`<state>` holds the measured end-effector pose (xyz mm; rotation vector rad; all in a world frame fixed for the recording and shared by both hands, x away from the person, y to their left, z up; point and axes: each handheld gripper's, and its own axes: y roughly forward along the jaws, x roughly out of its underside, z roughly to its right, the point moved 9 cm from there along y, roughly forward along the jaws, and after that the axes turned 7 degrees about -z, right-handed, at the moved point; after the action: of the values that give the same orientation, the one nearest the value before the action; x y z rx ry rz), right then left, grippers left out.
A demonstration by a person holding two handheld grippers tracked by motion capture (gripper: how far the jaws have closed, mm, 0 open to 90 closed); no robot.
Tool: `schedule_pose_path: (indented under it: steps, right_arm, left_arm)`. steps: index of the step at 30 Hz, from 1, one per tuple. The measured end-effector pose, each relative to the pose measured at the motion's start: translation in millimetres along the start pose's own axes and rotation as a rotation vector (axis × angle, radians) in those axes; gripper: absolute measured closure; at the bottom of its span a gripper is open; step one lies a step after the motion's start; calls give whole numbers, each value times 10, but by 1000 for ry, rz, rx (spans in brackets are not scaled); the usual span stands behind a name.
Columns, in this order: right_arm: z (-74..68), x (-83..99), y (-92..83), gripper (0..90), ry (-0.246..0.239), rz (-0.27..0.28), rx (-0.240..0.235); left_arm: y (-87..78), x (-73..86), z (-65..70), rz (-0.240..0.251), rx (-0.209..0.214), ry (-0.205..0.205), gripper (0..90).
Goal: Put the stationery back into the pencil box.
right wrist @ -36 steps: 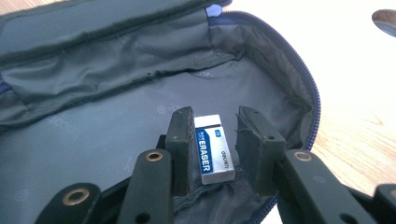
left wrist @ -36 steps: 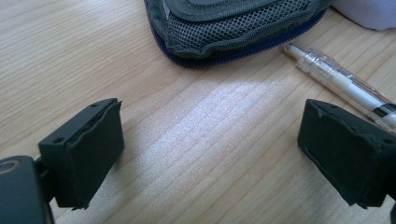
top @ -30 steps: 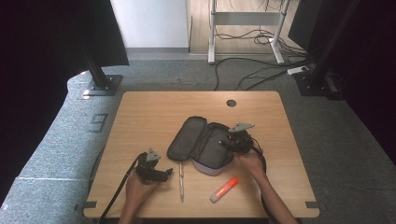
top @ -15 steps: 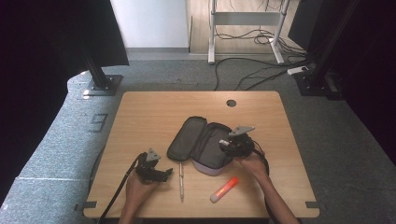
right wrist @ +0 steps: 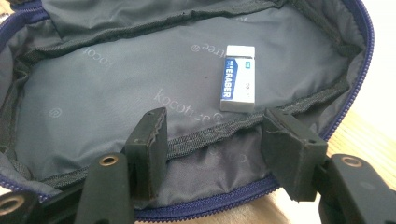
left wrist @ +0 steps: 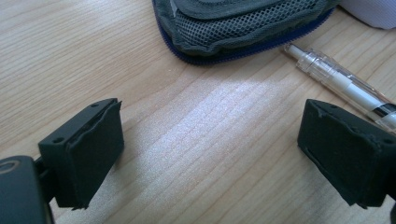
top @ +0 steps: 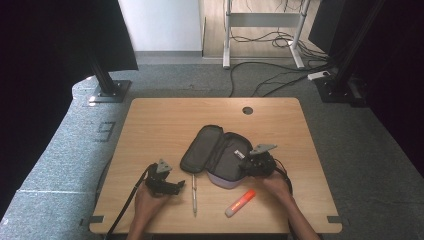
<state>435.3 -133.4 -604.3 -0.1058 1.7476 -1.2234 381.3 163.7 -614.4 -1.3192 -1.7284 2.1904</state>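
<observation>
Rectangular eraser on grey fabric pouch lining

Grey pencil case with blue zip and pale logo print — white eraser with blue band; clear pen; orange highlighter — light wood-grain table.

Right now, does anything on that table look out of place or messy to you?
Nothing looks damaged or spilled. The pencil case lies open with an eraser inside, while the pen and an orange marker lie loose on the table, apparently yet to be packed.
</observation>
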Motion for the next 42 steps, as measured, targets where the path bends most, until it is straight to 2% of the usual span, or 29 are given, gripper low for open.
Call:
schedule_pose_path:
  steps: [4, 15, 30, 42]
  right_arm:
    - [-18, -3, -19, 417, -23, -6, 22]
    - [-102, -68, -103, 384, -22, 21, 6]
    - [-336, -160, -325, 400, -66, 63, -56]
    - [-531, -63, -446, 376, -104, 62, -90]
  left_arm:
    - [0, 0, 0, -1, 0, 1, 65]
    - [0, 0, 0, 0, -1, 0, 66]
    - [0, 0, 0, 1, 0, 1, 66]
    - [0, 0, 0, 0, -2, 1, 66]
